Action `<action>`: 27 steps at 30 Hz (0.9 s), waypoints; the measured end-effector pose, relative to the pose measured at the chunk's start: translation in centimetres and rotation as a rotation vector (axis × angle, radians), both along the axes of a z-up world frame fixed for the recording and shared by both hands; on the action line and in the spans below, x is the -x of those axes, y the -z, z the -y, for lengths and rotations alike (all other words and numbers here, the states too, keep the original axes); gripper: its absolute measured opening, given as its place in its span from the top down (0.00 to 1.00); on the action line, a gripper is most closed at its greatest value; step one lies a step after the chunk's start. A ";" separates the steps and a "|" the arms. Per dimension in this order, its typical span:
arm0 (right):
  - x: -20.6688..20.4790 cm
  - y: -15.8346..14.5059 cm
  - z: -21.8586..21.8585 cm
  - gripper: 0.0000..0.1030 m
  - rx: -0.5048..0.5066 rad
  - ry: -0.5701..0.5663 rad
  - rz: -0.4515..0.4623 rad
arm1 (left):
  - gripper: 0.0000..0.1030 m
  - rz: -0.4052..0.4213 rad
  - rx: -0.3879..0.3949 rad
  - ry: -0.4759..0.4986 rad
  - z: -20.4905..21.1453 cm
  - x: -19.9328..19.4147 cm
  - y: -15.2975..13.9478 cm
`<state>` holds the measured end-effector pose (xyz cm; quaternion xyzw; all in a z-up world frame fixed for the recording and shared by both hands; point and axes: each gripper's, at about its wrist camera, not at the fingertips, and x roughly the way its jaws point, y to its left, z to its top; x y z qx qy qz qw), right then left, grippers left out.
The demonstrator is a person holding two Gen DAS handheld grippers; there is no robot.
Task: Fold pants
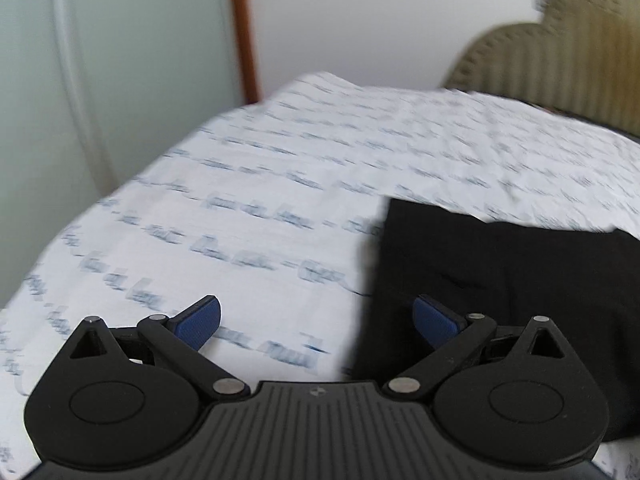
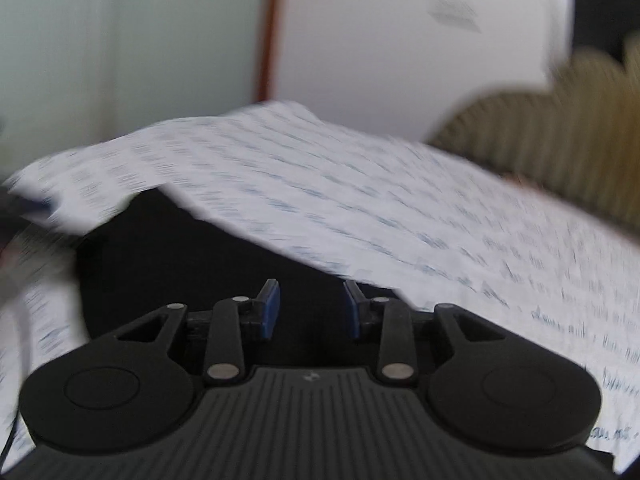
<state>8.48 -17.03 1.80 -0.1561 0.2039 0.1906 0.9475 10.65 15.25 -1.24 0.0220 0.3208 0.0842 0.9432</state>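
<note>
1. Soft, even daylight fills both views; the white wall [image 1: 360,20] reads bright with no hard glare.
2. Motion blur smears the printed bedsheet [image 1: 240,208] in the left wrist view, its blue print dragged into streaks.
3. The right wrist view is blurrier still: the sheet [image 2: 440,220] and the wicker headboard [image 2: 560,132] lose their edges.
4. The black pants [image 1: 500,272] sink into flat darkness, with almost no fold detail; same in the right view [image 2: 192,248].
5. Each gripper body stays sharp near the lens: left gripper [image 1: 316,322], right gripper [image 2: 311,310].
6. Fisheye bending curves the brown door frame [image 1: 242,32] and bows the bed edge; a dark vignette clips the right view's upper corner.
</note>
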 end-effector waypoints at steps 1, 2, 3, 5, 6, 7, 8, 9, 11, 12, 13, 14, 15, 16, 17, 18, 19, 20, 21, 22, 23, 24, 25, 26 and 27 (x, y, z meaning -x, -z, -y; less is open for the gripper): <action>1.8 0.3 -1.8 0.69 0.041 -0.037 0.033 | 0.00 0.007 -0.009 -0.017 -0.5 0.1 -0.3; 3.4 1.0 -4.0 0.69 0.086 -0.087 0.062 | 0.00 0.015 -0.016 -0.029 -0.9 0.3 -0.6; 4.6 1.6 -5.9 0.69 0.127 -0.132 0.090 | 0.00 0.020 -0.020 -0.038 -1.4 0.5 -0.9; 6.0 2.9 -10.0 0.69 0.206 -0.206 0.140 | 0.00 0.025 -0.022 -0.052 -2.3 1.0 -1.2; 6.2 3.6 -11.7 0.69 0.234 -0.238 0.157 | 0.00 0.027 -0.018 -0.055 -3.0 1.0 -1.2; 6.3 4.3 -13.4 0.69 0.253 -0.266 0.161 | 0.00 0.027 -0.011 -0.056 -3.4 1.2 -1.2; 6.2 4.8 -14.9 0.69 0.265 -0.286 0.158 | 0.00 0.025 -0.003 -0.057 -3.9 1.5 -1.3; 5.9 5.3 -16.2 0.69 0.277 -0.305 0.162 | 0.00 0.024 0.003 -0.058 -4.2 1.6 -1.2; 5.5 6.3 -18.5 0.69 0.330 -0.317 0.175 | 0.00 0.029 0.002 -0.065 -4.9 2.0 -1.1; 5.2 6.9 -19.6 0.69 0.369 -0.322 0.182 | 0.00 0.031 0.000 -0.068 -5.2 2.1 -1.0; 4.9 7.4 -20.4 0.69 0.404 -0.326 0.192 | 0.00 0.032 0.001 -0.068 -5.4 2.3 -1.0; 4.7 7.9 -21.1 0.69 0.431 -0.328 0.205 | 0.00 0.031 0.003 -0.068 -5.7 2.3 -0.9; 4.3 8.2 -21.6 0.70 0.457 -0.324 0.217 | 0.00 0.031 0.006 -0.071 -6.0 2.4 -0.8; 4.2 8.4 -22.0 0.71 0.483 -0.317 0.227 | 0.00 0.030 0.012 -0.071 -6.2 2.5 -0.8; 4.0 8.6 -22.3 0.72 0.502 -0.314 0.236 | 0.00 0.028 0.019 -0.068 -6.4 2.5 -0.7; 3.9 8.8 -22.5 0.73 0.520 -0.319 0.233 | 0.00 0.023 0.024 -0.065 -6.7 2.4 -0.6; 3.7 9.2 -22.9 0.71 0.552 -0.328 0.229 | 0.00 0.020 0.027 -0.066 -6.8 2.5 -0.6; 4.1 9.7 -23.3 0.70 0.623 -0.353 0.222 | 0.00 0.020 0.029 -0.069 -7.0 2.5 -0.5; 4.7 10.2 -23.3 0.66 0.692 -0.372 0.236 | 0.00 0.021 0.032 -0.072 -7.1 2.5 -0.5; 5.2 10.6 -23.5 0.60 0.752 -0.379 0.292 | 0.00 0.021 0.038 -0.074 -7.2 2.5 -0.4; 5.5 10.9 -23.6 0.60 0.777 -0.377 0.333 | 0.00 0.019 0.045 -0.076 -7.2 2.5 -0.4; 5.4 11.0 -23.7 0.60 0.780 -0.375 0.336 | 0.00 0.017 0.054 -0.077 -7.2 2.5 -0.3; 5.2 11.0 -23.8 0.61 0.768 -0.369 0.334 | 0.00 0.015 0.060 -0.075 -7.3 2.5 -0.2; 5.0 11.0 -23.9 0.63 0.757 -0.359 0.340 | 0.00 0.013 0.063 -0.071 -7.2 2.5 -0.2; 4.6 11.1 -24.0 0.66 0.757 -0.349 0.347 | 0.00 0.011 0.061 -0.066 -7.1 2.5 -0.2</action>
